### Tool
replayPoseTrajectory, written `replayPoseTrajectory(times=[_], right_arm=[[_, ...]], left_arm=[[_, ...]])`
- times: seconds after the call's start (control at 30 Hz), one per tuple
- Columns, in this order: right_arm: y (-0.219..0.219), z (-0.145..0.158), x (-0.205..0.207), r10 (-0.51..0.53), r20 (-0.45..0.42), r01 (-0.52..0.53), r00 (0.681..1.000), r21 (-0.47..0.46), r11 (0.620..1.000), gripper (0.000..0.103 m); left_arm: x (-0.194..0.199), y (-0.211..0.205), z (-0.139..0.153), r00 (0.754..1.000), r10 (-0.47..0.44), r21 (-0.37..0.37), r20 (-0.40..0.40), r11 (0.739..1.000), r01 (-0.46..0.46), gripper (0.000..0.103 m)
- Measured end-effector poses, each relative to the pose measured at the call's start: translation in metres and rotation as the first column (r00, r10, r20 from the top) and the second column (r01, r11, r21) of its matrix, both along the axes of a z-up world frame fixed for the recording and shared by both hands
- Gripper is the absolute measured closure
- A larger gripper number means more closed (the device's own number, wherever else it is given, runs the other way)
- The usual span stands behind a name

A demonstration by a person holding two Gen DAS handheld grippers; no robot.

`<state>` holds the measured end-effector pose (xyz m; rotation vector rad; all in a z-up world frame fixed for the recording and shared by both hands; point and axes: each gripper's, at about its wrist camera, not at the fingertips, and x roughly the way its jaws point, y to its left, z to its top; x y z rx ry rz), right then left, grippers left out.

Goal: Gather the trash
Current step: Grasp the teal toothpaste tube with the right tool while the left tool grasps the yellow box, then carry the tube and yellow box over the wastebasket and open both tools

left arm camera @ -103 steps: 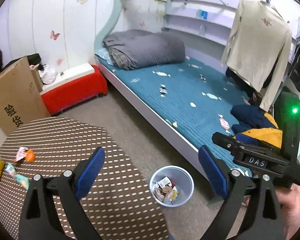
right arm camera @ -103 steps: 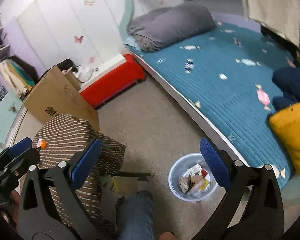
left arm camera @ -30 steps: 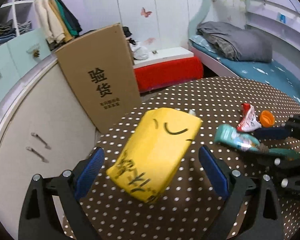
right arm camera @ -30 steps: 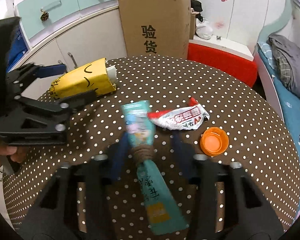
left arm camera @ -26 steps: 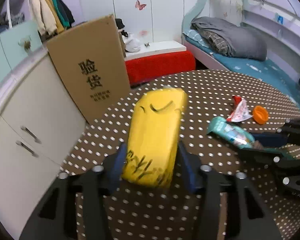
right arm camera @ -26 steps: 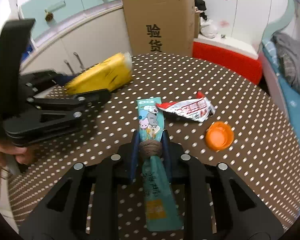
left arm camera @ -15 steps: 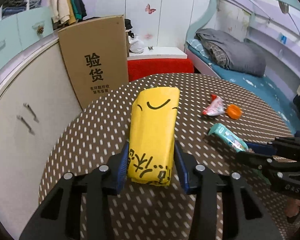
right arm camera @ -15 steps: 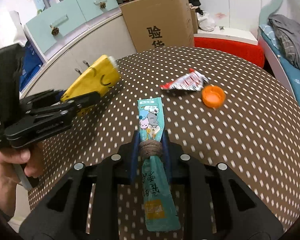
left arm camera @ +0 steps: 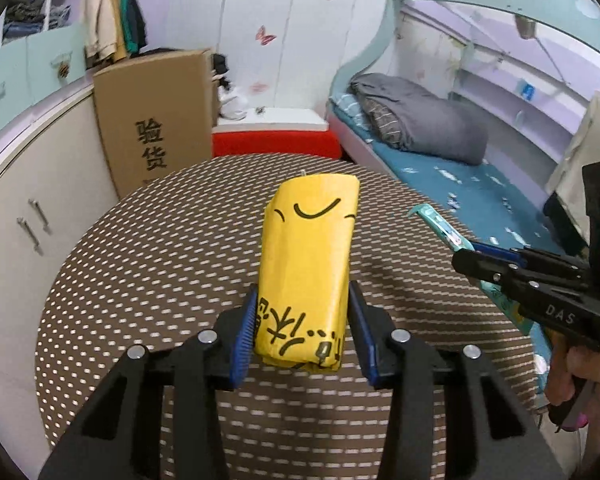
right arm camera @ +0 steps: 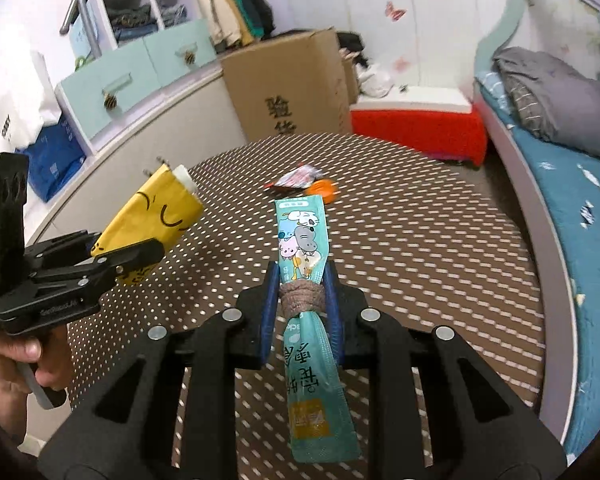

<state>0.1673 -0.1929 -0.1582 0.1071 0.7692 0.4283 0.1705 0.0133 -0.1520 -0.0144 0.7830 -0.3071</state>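
Observation:
My left gripper (left arm camera: 302,320) is shut on a yellow tissue pack (left arm camera: 306,264) with a black smile mark, held lifted above the round dotted table (left arm camera: 160,264). That same yellow tissue pack (right arm camera: 156,220) shows at the left of the right wrist view, in the left gripper (right arm camera: 112,264). My right gripper (right arm camera: 302,292) is shut on a teal snack sachet (right arm camera: 302,236) tied with a brown band, also raised off the table; the sachet (left arm camera: 440,228) and right gripper (left arm camera: 496,264) appear at the right of the left wrist view. A red-white wrapper (right arm camera: 294,178) and an orange cap (right arm camera: 322,189) lie on the table.
A tall cardboard box (left arm camera: 152,120) leans on the curved cabinet (left arm camera: 28,184) behind the table. A red bench (left arm camera: 274,142) and a bed with a blue cover (left arm camera: 460,176) stand to the right. A hand (right arm camera: 24,364) grips the left tool.
Both grippers closed on their items and lifted them off the table, drawing back. The yellow pack now stands straight between the left jaws. The wrapper and cap look farther away.

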Motion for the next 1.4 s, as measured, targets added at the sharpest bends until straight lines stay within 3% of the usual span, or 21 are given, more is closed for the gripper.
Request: replayPoseTrajectory(times=[0.47, 0.67, 0.93, 1.07, 1.3, 1.4], right_arm=[[-0.124, 0.015, -0.042, -0.212, 0.058, 0.209, 0.975, 0.063, 0.976, 0.081], [-0.177, 0.011, -0.058, -0.314, 0.044, 0.309, 0.949, 0.091, 0.947, 0.081], [-0.247, 0.002, -0.083, -0.459, 0.016, 0.453, 0.888, 0.126, 0.882, 0.080], [-0.277, -0.015, -0.085, -0.516, -0.023, 0.514, 0.856, 0.129, 0.848, 0.080], [-0.320, -0.082, -0.074, -0.586, -0.206, 0.616, 0.784, 0.134, 0.776, 0.080], [-0.330, -0.111, -0.067, -0.589, -0.263, 0.633, 0.764, 0.131, 0.763, 0.080]], left_arm=[[-0.028, -0.112, 0.032, 0.982, -0.182, -0.002, 0.054, 0.983, 0.182, 0.061], [-0.032, -0.155, 0.038, 0.966, -0.255, -0.023, 0.052, 0.966, 0.256, 0.061], [-0.038, -0.216, 0.036, 0.936, -0.350, -0.049, 0.048, 0.935, 0.352, 0.061], [-0.034, -0.248, 0.024, 0.922, -0.388, -0.049, 0.013, 0.920, 0.388, 0.061], [-0.021, -0.300, -0.005, 0.895, -0.440, -0.048, -0.079, 0.898, 0.437, 0.061], [-0.015, -0.319, -0.020, 0.883, -0.453, -0.031, -0.123, 0.891, 0.453, 0.061]])
